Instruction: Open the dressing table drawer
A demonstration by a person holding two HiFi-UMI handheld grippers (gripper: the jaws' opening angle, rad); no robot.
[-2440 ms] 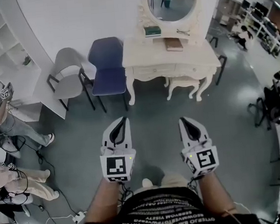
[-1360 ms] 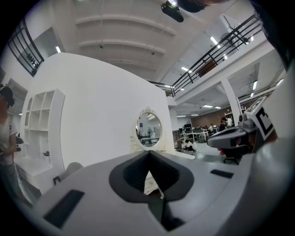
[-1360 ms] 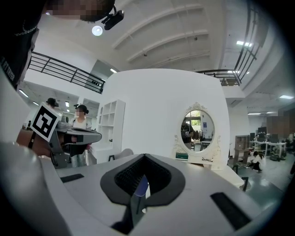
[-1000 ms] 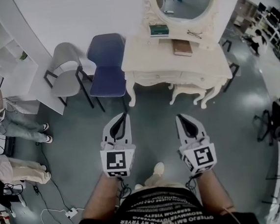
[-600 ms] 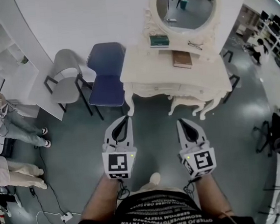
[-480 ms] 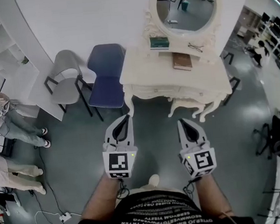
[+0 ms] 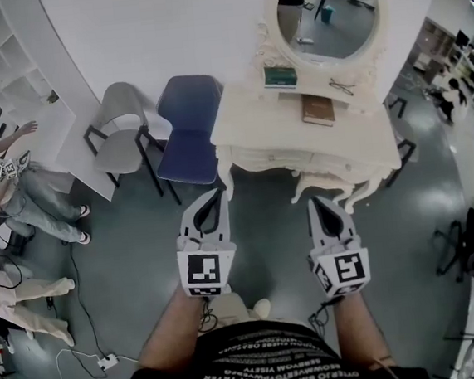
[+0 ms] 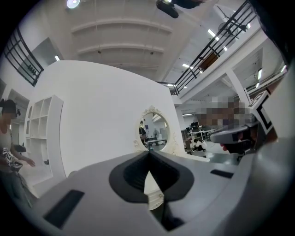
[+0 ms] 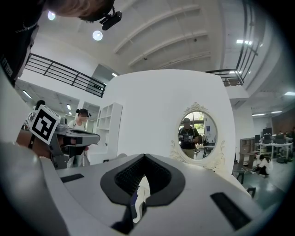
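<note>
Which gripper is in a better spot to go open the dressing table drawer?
Probably the right gripper: it points at the front middle of the dressing table. The left gripper lines up with its left corner. Both are shut and short of it.

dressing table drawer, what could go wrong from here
Both the left hand-held gripper and the right hand-held gripper are shut and short of the dressing table; shut jaws would likely bump the drawer rather than grip it.
The stool tucked under the table may crowd the approach.
A hard pull might shake the book and glasses on top.
</note>
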